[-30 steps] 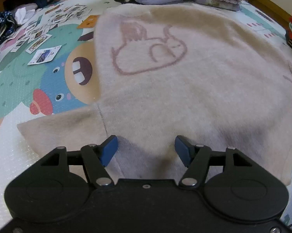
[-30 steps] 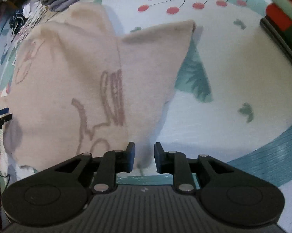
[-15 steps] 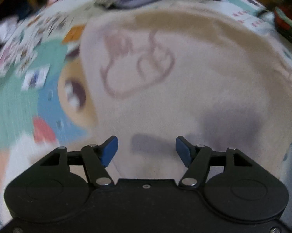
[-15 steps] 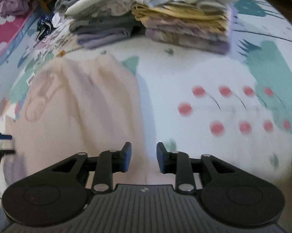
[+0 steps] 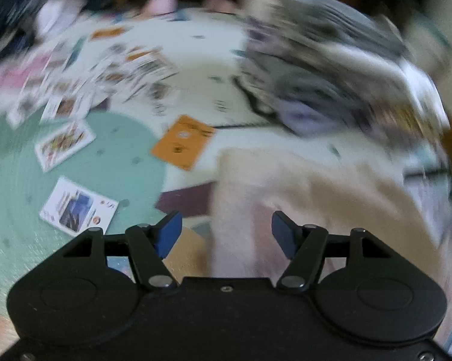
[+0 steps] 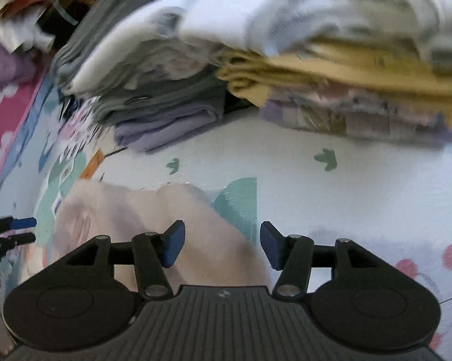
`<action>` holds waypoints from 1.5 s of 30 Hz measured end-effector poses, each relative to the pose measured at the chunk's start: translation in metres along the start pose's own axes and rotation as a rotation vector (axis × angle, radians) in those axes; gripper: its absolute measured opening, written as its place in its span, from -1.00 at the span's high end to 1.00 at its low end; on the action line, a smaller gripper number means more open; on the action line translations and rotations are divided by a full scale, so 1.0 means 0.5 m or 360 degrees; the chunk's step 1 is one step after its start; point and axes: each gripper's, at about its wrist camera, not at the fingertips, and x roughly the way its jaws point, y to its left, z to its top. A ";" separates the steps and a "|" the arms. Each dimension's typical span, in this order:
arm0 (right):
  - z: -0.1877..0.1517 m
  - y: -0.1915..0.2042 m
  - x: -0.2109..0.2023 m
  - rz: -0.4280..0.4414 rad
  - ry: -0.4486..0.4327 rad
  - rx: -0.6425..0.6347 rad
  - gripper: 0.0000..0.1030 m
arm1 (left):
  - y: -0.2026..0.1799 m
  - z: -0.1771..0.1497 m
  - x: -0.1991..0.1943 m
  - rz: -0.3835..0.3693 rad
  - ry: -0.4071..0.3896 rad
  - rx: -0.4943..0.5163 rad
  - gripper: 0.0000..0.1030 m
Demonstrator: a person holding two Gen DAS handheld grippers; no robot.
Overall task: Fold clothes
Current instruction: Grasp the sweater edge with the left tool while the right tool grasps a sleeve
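Play mat (image 6: 286, 162), folded stacks (image 6: 286, 69) behind, beige sweater (image 6: 165, 225) spread in front.
Both grippers, left (image 5: 227, 234) and right (image 6: 223, 247), gape empty above it; soft, light knit, probably best pinched at an edge or corner.

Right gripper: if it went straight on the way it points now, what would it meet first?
Probably the play mat, just past the far edge of the beige garment. Beyond that bare strip stand the stacks of folded clothes. The right gripper has its jaws open; depth is hard to judge.
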 end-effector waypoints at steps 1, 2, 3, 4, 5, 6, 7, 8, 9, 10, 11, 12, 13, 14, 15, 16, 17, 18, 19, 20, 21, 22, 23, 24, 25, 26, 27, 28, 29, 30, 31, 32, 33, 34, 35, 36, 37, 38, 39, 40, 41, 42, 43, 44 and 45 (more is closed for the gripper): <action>-0.002 -0.004 0.005 0.0002 -0.0004 0.0017 -0.09 | 0.021 0.002 0.012 -0.0032 -0.0003 -0.0080 -0.27; -0.003 -0.007 0.010 0.0023 -0.0008 0.0040 -0.09 | 0.032 0.003 0.023 -0.0059 -0.0002 -0.0131 -0.27; -0.004 -0.011 0.015 0.0050 -0.0008 0.0067 -0.09 | 0.042 0.005 0.034 -0.0085 0.0000 -0.0181 -0.26; -0.006 -0.013 0.020 0.0070 -0.0005 0.0086 -0.09 | 0.053 0.006 0.045 -0.0111 0.0001 -0.0230 -0.26; -0.008 -0.013 0.025 0.0080 0.0000 0.0094 -0.09 | 0.055 0.006 0.054 -0.0142 0.0000 -0.0257 -0.25; -0.010 -0.013 0.032 0.0083 0.0003 0.0098 -0.09 | 0.051 0.010 0.062 -0.0161 0.0008 -0.0257 -0.22; -0.012 -0.014 0.036 0.0086 0.0005 0.0108 -0.09 | 0.047 0.013 0.069 -0.0180 0.0015 -0.0256 -0.19; -0.015 -0.017 0.040 0.0100 0.0006 0.0133 -0.09 | 0.043 0.017 0.076 -0.0199 0.0023 -0.0254 -0.10; -0.016 -0.020 0.044 0.0108 0.0004 0.0152 -0.09 | 0.036 0.019 0.081 -0.0198 0.0029 -0.0235 -0.02; -0.018 -0.021 0.047 0.0112 0.0002 0.0167 -0.09 | 0.029 0.020 0.085 -0.0195 0.0034 -0.0215 0.03; -0.019 -0.027 0.049 0.0128 -0.0002 0.0200 -0.09 | 0.023 0.022 0.089 -0.0206 0.0038 -0.0202 0.11; -0.019 -0.035 0.051 0.0162 -0.0005 0.0258 -0.09 | 0.021 0.024 0.093 -0.0212 0.0040 -0.0195 0.17; -0.019 -0.044 0.054 0.0200 -0.0008 0.0323 -0.09 | 0.018 0.026 0.098 -0.0218 0.0042 -0.0189 0.18; -0.019 -0.047 0.057 0.0222 -0.0006 0.0355 -0.09 | 0.017 0.027 0.102 -0.0223 0.0046 -0.0185 0.22; -0.019 -0.048 0.060 0.0239 -0.0002 0.0376 -0.09 | 0.016 0.028 0.107 -0.0228 0.0049 -0.0181 0.29; -0.019 -0.049 0.063 0.0256 0.0002 0.0397 -0.06 | 0.015 0.028 0.110 -0.0222 0.0052 -0.0178 0.32; -0.018 -0.050 0.066 0.0272 0.0006 0.0418 0.00 | 0.014 0.028 0.113 -0.0214 0.0053 -0.0175 0.38; -0.020 -0.050 0.068 0.0291 0.0018 0.0431 0.25 | 0.014 0.028 0.116 -0.0206 0.0055 -0.0173 0.63; -0.022 -0.047 0.069 0.0298 0.0027 0.0417 0.58 | 0.013 0.026 0.117 -0.0194 0.0054 -0.0162 0.77; -0.024 -0.036 0.063 0.0302 0.0026 0.0357 0.73 | 0.009 0.023 0.116 -0.0174 0.0049 -0.0135 0.85; -0.027 -0.023 0.053 0.0306 0.0005 0.0299 0.81 | 0.004 0.020 0.112 -0.0178 0.0036 -0.0101 0.89; -0.030 -0.011 0.036 0.0316 -0.0037 0.0262 0.83 | 0.000 0.019 0.102 -0.0204 0.0016 -0.0084 0.90; -0.033 0.002 0.011 0.0320 -0.0104 0.0222 0.84 | -0.003 0.018 0.091 -0.0231 -0.0005 -0.0068 0.91; -0.036 0.014 -0.020 0.0291 -0.0181 0.0172 0.84 | -0.007 0.020 0.077 -0.0258 -0.0033 -0.0050 0.91; -0.039 0.025 -0.052 0.0252 -0.0259 0.0119 0.85 | -0.011 0.021 0.063 -0.0285 -0.0063 -0.0032 0.92; -0.041 0.036 -0.084 0.0213 -0.0337 0.0066 0.85 | -0.014 0.022 0.048 -0.0312 -0.0092 -0.0014 0.92; -0.044 0.048 -0.117 0.0174 -0.0415 0.0013 0.85 | -0.018 0.025 0.044 -0.0300 -0.0099 0.0008 0.92; -0.046 0.059 -0.149 0.0134 -0.0492 -0.0040 0.86 | -0.017 0.029 0.047 -0.0287 -0.0101 0.0009 0.92; -0.047 0.062 -0.159 0.0087 -0.0518 -0.0068 0.86 | -0.016 0.034 0.050 -0.0274 -0.0102 0.0009 0.92; -0.047 0.062 -0.162 0.0038 -0.0526 -0.0088 0.86 | -0.019 0.037 0.055 -0.0277 -0.0102 0.0007 0.92; -0.047 0.062 -0.165 -0.0010 -0.0533 -0.0108 0.86 | -0.022 0.041 0.060 -0.0282 -0.0102 0.0006 0.92; -0.045 0.057 -0.162 -0.0044 -0.0530 -0.0113 0.86 | -0.028 0.044 0.064 -0.0277 -0.0102 0.0009 0.92; -0.044 0.051 -0.157 -0.0072 -0.0522 -0.0114 0.86 | -0.035 0.045 0.068 -0.0281 -0.0102 0.0019 0.92; -0.042 0.044 -0.152 -0.0099 -0.0515 -0.0114 0.86 | -0.035 0.046 0.071 -0.0289 -0.0101 0.0012 0.93; -0.040 0.038 -0.147 -0.0127 -0.0507 -0.0114 0.86 | -0.035 0.048 0.074 -0.0297 -0.0100 0.0004 0.93; -0.036 0.031 -0.145 -0.0143 -0.0505 -0.0101 0.87 | -0.031 0.047 0.079 -0.0291 -0.0093 -0.0001 0.93; -0.037 0.024 -0.139 -0.0165 -0.0497 -0.0100 0.87 | -0.026 0.047 0.084 -0.0283 -0.0085 -0.0006 0.93; -0.039 0.018 -0.131 -0.0191 -0.0487 -0.0105 0.87 | -0.022 0.047 0.094 -0.0270 -0.0070 0.0000 0.93; -0.041 0.016 -0.122 -0.0235 -0.0474 -0.0137 0.87 | -0.019 0.046 0.112 -0.0209 -0.0042 0.0009 0.92; -0.043 0.022 -0.100 -0.0344 -0.0446 -0.0240 0.88 | -0.016 0.044 0.132 -0.0144 -0.0014 0.0018 0.92; -0.046 0.031 -0.074 -0.0476 -0.0411 -0.0366 0.88 | -0.021 0.043 0.158 -0.0035 0.0036 0.0050 0.90; -0.051 0.035 -0.044 -0.0591 -0.0350 -0.0452 0.85 | -0.030 0.041 0.165 0.0015 0.0045 0.0084 0.81; -0.057 0.037 -0.015 -0.0701 -0.0278 -0.0523 0.86 | -0.040 0.039 0.170 0.0061 0.0050 0.0119 0.74; -0.064 0.039 0.015 -0.0811 -0.0206 -0.0593 0.86 | -0.049 0.038 0.175 0.0106 0.0055 0.0153 0.71; -0.066 0.037 0.009 -0.0799 -0.0223 -0.0566 0.83 | -0.052 0.036 0.166 0.0107 0.0044 0.0144 0.65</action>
